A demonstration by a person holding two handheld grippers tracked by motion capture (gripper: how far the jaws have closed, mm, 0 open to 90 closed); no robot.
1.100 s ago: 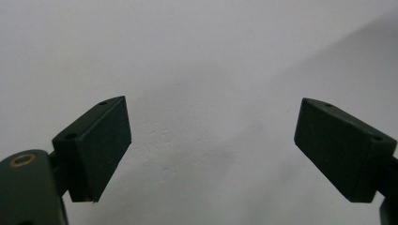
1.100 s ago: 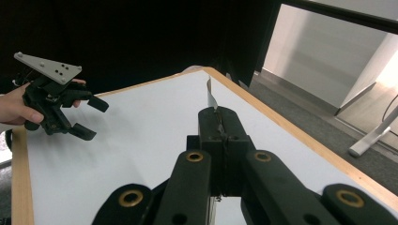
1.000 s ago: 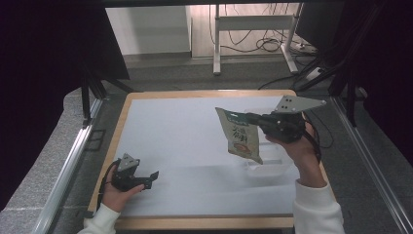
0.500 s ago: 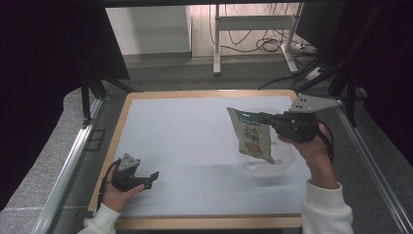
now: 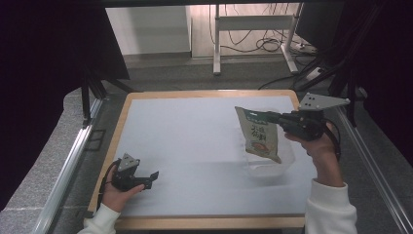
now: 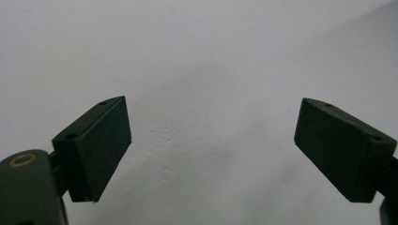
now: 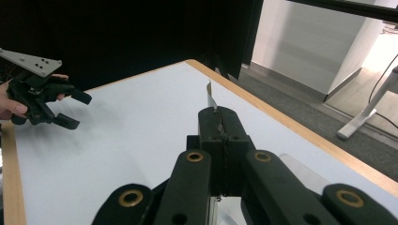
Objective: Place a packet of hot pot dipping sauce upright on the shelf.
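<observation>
Packet point(image 5: 260, 135) of flat printed foil, green band at its top and brown food print below, with dark characters too small to read. It hangs tilted from the right tool point(image 5: 272, 117), whose jaws are clamped together on its top corner, above a clear plastic tub point(image 5: 287, 163) on the white, wood-edged counter point(image 5: 185, 141). The left tool point(image 5: 152, 177), jaws spread apart and holding nothing, rests low at the counter's near left, well apart from the packet.
</observation>
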